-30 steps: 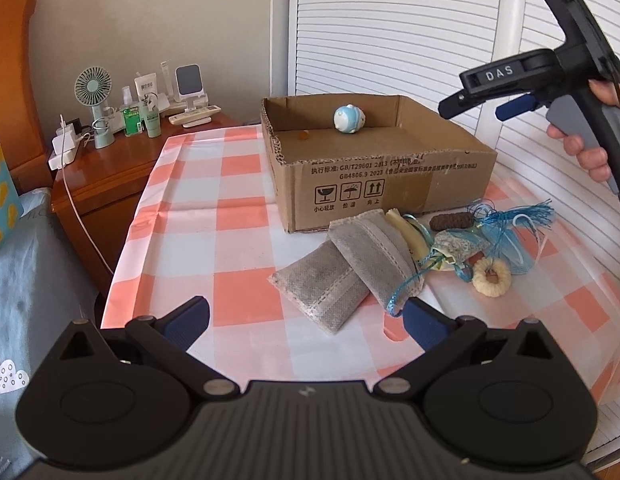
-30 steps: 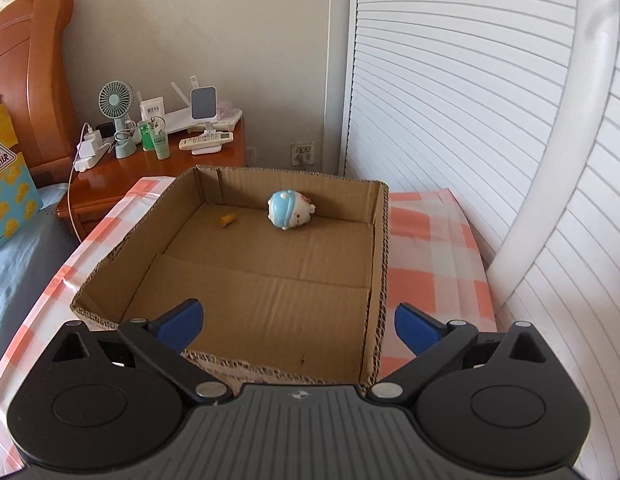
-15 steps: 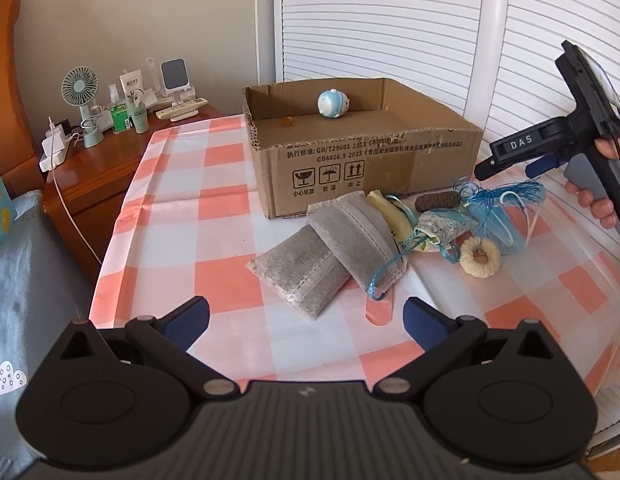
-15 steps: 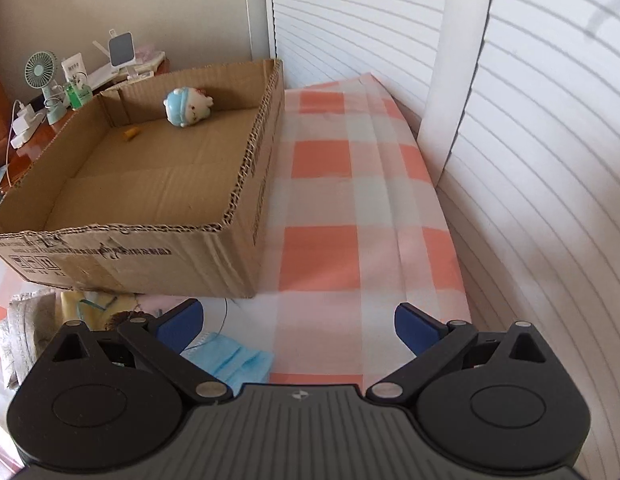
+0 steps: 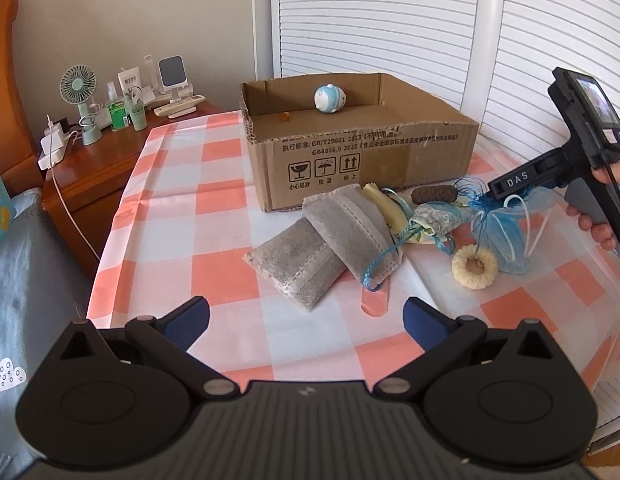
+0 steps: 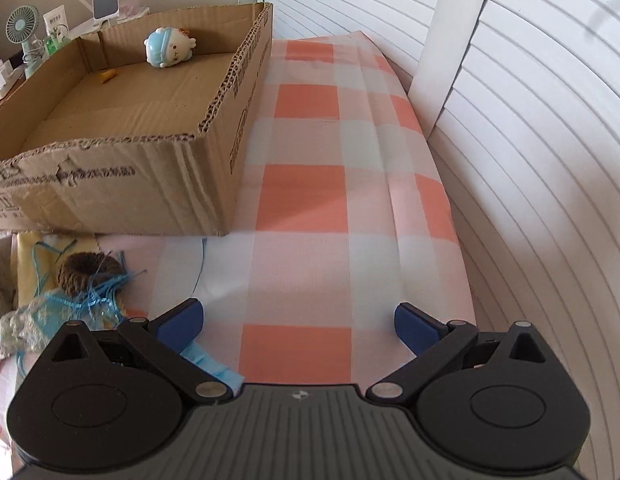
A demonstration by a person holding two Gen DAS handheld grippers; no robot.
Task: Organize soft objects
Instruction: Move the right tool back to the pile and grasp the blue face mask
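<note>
Two grey pouches [image 5: 326,240] overlap (one tilted) beside the cardboard box [image 5: 362,168].

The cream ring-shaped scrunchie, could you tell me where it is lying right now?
In the left wrist view the cream scrunchie lies on the checked tablecloth, at the right end of the pile, against the blue face mask and in front of the cardboard box.

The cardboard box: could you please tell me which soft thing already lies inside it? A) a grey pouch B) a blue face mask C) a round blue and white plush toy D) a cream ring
C: the blue and white plush toy sits by the far wall of the cardboard box, while the grey pouches, cream ring and face mask lie on the tablecloth outside it.
</note>
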